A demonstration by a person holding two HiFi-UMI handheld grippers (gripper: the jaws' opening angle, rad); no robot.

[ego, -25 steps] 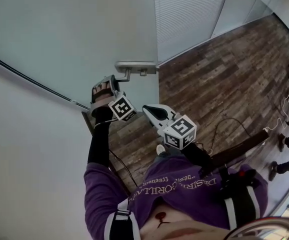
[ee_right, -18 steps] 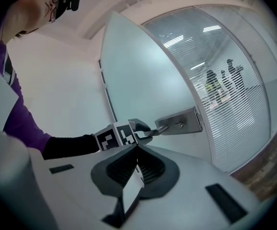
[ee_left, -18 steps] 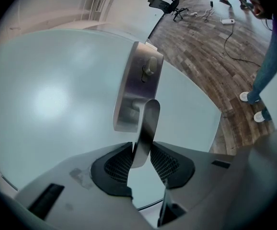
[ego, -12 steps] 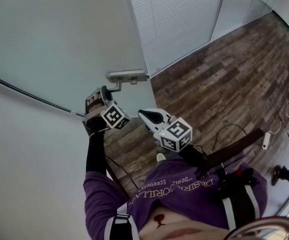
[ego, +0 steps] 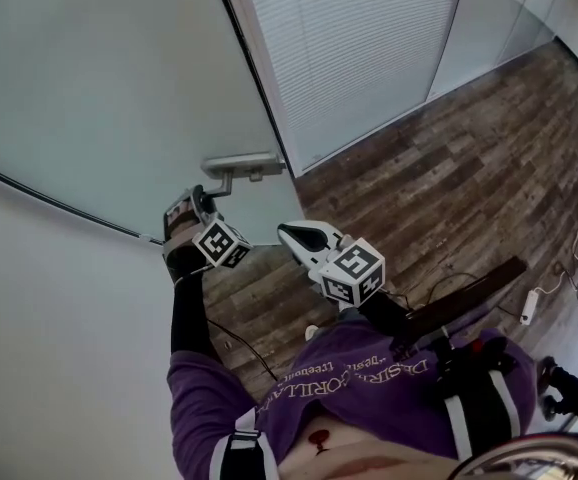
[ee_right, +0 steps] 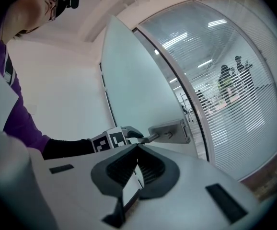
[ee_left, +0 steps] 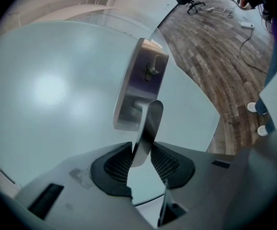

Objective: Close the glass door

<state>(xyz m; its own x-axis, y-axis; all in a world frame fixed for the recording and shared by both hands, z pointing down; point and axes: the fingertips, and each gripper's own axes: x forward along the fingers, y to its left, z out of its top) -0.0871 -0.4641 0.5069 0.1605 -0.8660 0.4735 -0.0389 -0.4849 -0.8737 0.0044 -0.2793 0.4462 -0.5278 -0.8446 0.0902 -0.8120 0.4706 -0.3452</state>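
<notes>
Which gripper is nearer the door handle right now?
Left. The left gripper is closed on the door handle lever; the right gripper hangs apart from it, jaws together, below and to its right in the head view.

The purple shirt (ego: 369, 373) carries pale lettering, seen upside down and too warped to read with certainty.

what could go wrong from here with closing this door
1. The left gripper pinches only the tip of the handle. If the door swings fast or the lever turns, the jaws may slip off.
2. The right gripper, shut and empty, hangs near the door's free edge. It could get caught against the frame as the gap narrows.
</notes>
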